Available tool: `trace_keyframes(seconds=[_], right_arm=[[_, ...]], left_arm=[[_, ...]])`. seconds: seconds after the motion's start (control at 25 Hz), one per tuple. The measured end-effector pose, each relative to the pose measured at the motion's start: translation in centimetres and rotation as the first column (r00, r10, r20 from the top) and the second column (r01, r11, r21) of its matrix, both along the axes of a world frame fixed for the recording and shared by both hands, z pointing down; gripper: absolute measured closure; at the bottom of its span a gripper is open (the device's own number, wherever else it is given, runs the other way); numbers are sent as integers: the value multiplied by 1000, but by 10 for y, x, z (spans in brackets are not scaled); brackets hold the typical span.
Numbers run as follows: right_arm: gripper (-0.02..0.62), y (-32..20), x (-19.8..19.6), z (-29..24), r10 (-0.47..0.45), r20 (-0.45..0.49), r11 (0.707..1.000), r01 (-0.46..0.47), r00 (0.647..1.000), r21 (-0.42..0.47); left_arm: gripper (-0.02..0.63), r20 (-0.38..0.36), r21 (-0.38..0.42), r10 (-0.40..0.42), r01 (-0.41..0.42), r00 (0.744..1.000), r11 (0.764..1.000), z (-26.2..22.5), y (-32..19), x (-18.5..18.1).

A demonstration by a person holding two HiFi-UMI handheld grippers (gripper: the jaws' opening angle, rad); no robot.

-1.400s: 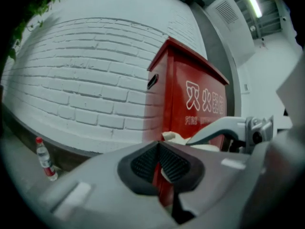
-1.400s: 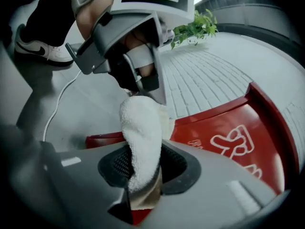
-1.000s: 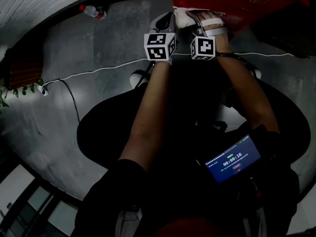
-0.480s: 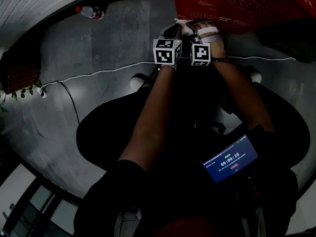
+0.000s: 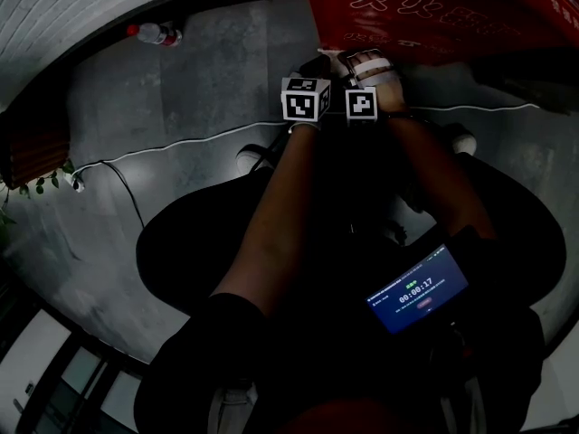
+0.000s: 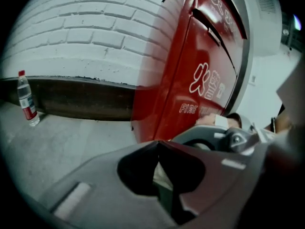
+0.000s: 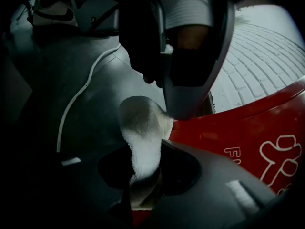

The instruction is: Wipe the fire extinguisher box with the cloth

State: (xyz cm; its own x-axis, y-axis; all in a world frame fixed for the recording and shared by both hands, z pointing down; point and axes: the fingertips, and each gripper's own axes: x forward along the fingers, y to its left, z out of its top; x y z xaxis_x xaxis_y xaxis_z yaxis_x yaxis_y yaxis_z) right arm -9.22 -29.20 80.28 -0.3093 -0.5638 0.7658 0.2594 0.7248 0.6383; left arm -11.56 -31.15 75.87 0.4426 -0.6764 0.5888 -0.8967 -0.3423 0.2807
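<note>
Your right claw (image 7: 152,151) is clamped on the cloth (image 7: 138,123) w/ the fire extinguisher box (image 7: 248,142) just ahead-right, touching the cloth's edge; left claw (image 6: 157,144) is pinched closed, apparently empty.

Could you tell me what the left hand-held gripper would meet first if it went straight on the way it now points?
Most likely the box, near its lower corner. The left hand-held gripper, shut on the cloth, points right at it, though depth is unclear.
</note>
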Motion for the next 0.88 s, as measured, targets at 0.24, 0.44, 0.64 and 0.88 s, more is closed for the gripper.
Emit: trace_keyframes(seconds=[0.24, 0.44, 0.64, 0.88], right_arm=[[478, -6, 0, -5, 80, 39, 996, -78, 996, -41], [474, -2, -13, -61, 100, 159, 995, -95, 982, -42], [480, 1, -25, -156, 92, 291, 994, -106, 952, 33], [483, 18, -40, -298, -2, 444, 980, -87, 896, 180]], left_arm=[[607, 19, 34, -28, 28, 999, 999, -14, -11, -16], [607, 22, 225, -44, 38, 999, 974, -85, -26, -34], [607, 46, 473, -13, -10, 999, 881, -204, -33, -32], [607, 46, 652, -34, -4, 998, 758, -333, -35, -41]])
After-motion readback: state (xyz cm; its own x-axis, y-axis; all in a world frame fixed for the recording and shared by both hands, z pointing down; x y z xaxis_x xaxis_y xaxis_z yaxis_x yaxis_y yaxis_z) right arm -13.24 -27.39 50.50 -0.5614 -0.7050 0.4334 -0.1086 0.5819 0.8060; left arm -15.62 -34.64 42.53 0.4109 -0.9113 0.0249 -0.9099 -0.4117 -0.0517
